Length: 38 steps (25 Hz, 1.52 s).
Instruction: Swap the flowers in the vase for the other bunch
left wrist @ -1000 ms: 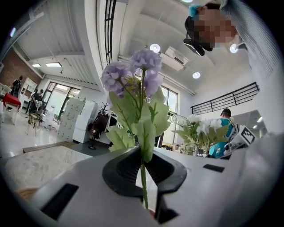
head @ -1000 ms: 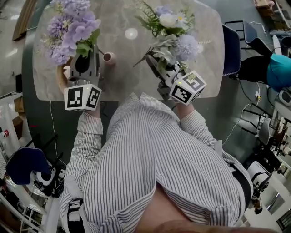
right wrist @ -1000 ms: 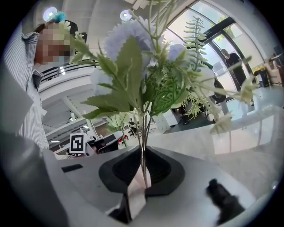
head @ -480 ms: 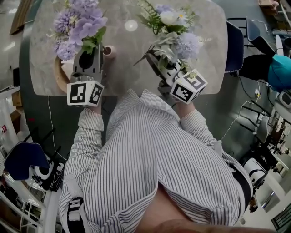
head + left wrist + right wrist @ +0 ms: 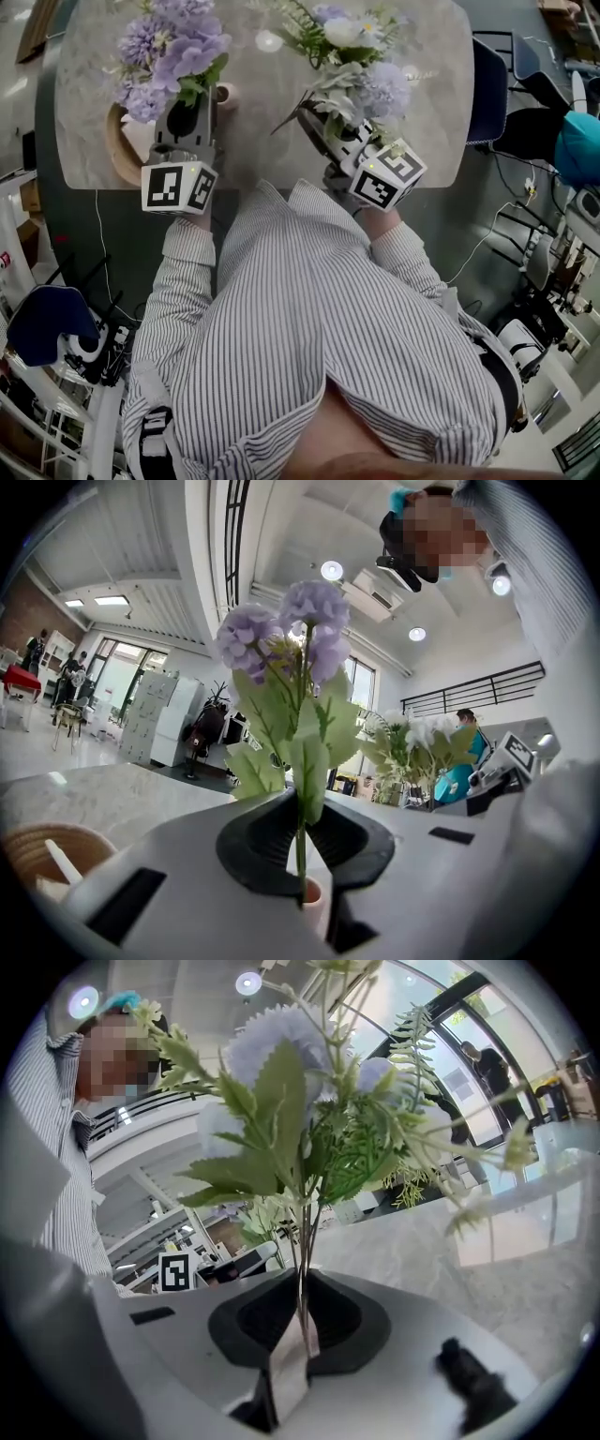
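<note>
- Head view: the small pink vase (image 5: 223, 93) stands on the pale marble-patterned table (image 5: 262, 141). The left gripper (image 5: 187, 101) is just beside the vase, clamped on the bunch of purple hydrangea-like flowers (image 5: 169, 56).
- Well to the right of the vase, the right gripper (image 5: 319, 124) grips the mixed bunch of white and pale blue flowers with ferny greens (image 5: 352, 56). A round woven basket (image 5: 114, 155) sits left of the vase, half hidden under the blooms.
- Left gripper view: the left gripper (image 5: 300, 850) has its jaws pinched on the thin green stem of the purple bunch (image 5: 291, 639), directly above the mouth of the vase (image 5: 314, 897). The jaws hide whether the stem's tip is inside.
- Right gripper view: the right gripper (image 5: 302, 1321) is closed on the stems of the mixed bunch (image 5: 300, 1101). A pale strip below them is hard to identify, and the vase is out of sight.
- Judged from this, the swap is midway: neither bunch stands free in the vase, and one must be seated and released while the other is set aside.
</note>
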{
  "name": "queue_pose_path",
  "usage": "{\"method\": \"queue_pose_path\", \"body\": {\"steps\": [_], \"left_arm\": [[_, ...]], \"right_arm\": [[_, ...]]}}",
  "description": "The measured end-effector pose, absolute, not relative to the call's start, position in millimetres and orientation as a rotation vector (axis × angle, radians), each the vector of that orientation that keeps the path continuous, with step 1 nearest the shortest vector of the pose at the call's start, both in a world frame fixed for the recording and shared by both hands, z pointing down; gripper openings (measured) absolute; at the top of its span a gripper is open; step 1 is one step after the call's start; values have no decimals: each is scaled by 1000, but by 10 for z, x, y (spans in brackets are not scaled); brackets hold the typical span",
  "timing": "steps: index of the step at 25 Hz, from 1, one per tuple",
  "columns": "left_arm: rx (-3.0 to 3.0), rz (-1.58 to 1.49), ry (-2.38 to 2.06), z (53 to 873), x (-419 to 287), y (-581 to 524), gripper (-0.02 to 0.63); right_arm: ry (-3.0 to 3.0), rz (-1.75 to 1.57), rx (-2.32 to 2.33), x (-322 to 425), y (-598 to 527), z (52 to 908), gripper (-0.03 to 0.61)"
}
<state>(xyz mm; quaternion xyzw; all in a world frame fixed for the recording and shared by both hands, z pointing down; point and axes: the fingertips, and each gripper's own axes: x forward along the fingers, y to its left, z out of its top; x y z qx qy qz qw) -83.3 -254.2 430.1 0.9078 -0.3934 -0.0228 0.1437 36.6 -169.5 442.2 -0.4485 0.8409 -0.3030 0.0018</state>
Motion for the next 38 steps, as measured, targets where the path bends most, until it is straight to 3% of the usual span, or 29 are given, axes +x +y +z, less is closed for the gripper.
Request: {"method": "queue_pose_path", "body": {"steps": [30, 36, 38], "left_arm": [[2538, 244, -1099, 4748, -649, -2404, 35], [2534, 249, -1113, 4721, -676, -2392, 60], [2534, 245, -1095, 4717, -663, -2373, 105]], "right_arm": [[2636, -1051, -1322, 354, -1570, 4560, 41], [2624, -1054, -1304, 338, -1563, 4538, 41], [2631, -1054, -1320, 359, -1551, 4554, 41]]}}
